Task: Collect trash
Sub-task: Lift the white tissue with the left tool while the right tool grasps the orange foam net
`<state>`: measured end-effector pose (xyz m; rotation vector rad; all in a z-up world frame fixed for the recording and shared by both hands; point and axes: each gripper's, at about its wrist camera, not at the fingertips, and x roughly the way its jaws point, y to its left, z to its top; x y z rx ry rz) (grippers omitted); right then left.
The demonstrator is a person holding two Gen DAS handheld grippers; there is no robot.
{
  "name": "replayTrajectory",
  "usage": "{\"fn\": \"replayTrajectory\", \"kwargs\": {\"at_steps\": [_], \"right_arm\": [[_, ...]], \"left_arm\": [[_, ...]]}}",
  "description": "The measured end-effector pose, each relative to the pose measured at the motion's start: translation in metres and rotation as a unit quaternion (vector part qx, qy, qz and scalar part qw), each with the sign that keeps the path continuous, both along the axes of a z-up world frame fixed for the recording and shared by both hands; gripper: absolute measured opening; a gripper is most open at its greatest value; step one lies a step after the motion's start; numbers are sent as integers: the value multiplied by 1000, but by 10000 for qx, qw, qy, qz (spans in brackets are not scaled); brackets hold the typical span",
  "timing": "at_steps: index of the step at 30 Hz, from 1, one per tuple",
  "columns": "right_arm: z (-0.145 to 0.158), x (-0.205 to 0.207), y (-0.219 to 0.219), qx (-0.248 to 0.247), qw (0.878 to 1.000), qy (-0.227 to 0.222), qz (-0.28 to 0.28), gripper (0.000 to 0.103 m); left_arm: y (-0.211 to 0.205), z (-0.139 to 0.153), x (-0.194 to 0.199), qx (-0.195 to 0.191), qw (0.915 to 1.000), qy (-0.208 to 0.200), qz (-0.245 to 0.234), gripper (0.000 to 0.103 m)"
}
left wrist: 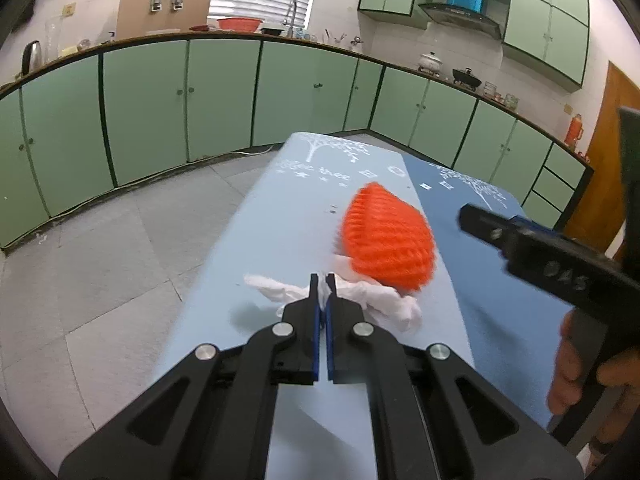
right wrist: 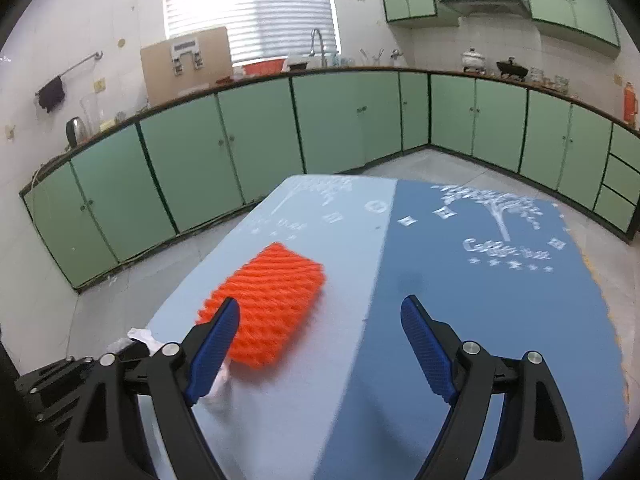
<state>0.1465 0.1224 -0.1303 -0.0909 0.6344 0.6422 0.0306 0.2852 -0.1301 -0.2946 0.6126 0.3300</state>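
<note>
Left wrist view: orange foam net [left wrist: 386,236], long axis up-left to down-right

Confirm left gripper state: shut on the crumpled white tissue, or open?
Shut on the crumpled white tissue. The left gripper has its blue-padded fingers nearly together, tissue bunched between them and spilling out both sides.

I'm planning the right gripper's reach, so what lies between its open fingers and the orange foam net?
Only bare tablecloth separates the open right gripper from the orange foam net, as the right wrist view shows; its left finger already overlaps the net's near edge.
</note>
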Motion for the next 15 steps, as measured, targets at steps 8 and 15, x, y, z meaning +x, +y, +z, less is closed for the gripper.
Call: {"fn": "replayTrajectory", "kwargs": {"at_steps": [8,15], "right_arm": [[-26,13,43,-373,9990,255,13,81],[-45,21,55,-556,9962,652,130,53]], "left_arm": [[9,2,-5,5,10000,4,81,1],[15,-2,-6,-31,9999,11,116,1]]}}
